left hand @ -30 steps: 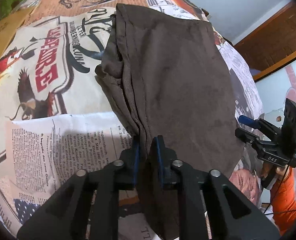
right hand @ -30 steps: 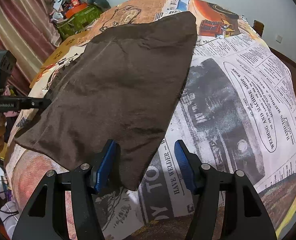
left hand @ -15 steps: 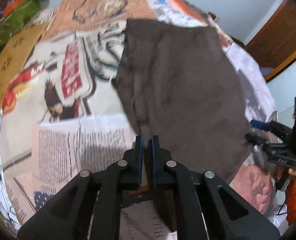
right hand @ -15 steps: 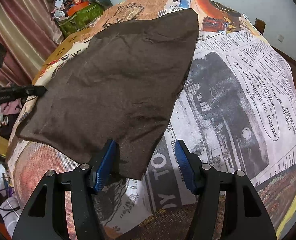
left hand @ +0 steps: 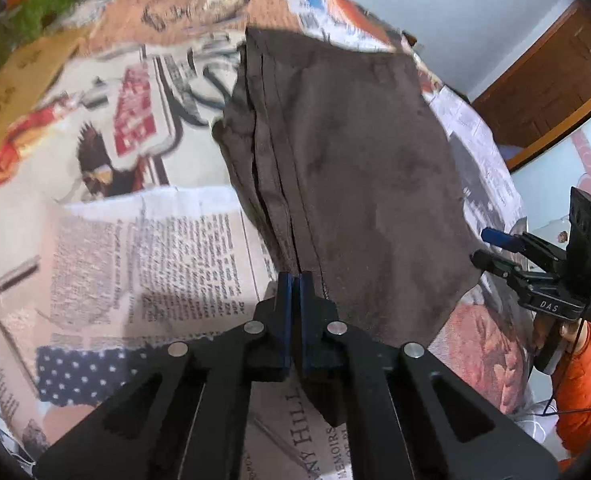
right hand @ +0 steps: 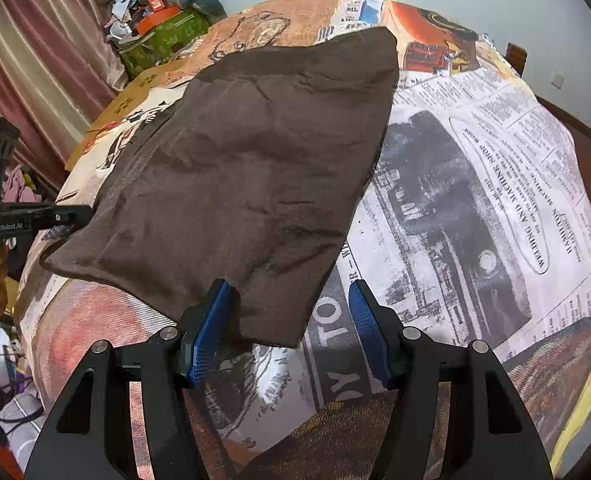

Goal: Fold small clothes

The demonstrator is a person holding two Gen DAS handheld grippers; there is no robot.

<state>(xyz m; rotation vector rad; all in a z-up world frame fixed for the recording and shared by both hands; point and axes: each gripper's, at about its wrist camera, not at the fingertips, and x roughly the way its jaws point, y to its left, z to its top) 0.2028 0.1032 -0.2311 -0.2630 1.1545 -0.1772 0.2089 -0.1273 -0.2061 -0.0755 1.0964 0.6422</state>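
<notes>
Between left tool (left hand: 294,286) blades, brown cloth (left hand: 347,168) edge.

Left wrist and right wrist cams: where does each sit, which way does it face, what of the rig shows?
Left wrist: on the left gripper, looking forward along shut fingers pinching the brown cloth; right gripper and the orange-sleeved arm show at right.
Right wrist: on the right gripper, fingers open astride the cloth's near corner; left gripper at left.
Shared: the brown cloth on the newspaper-print cover, and each view shows the other gripper.
</notes>
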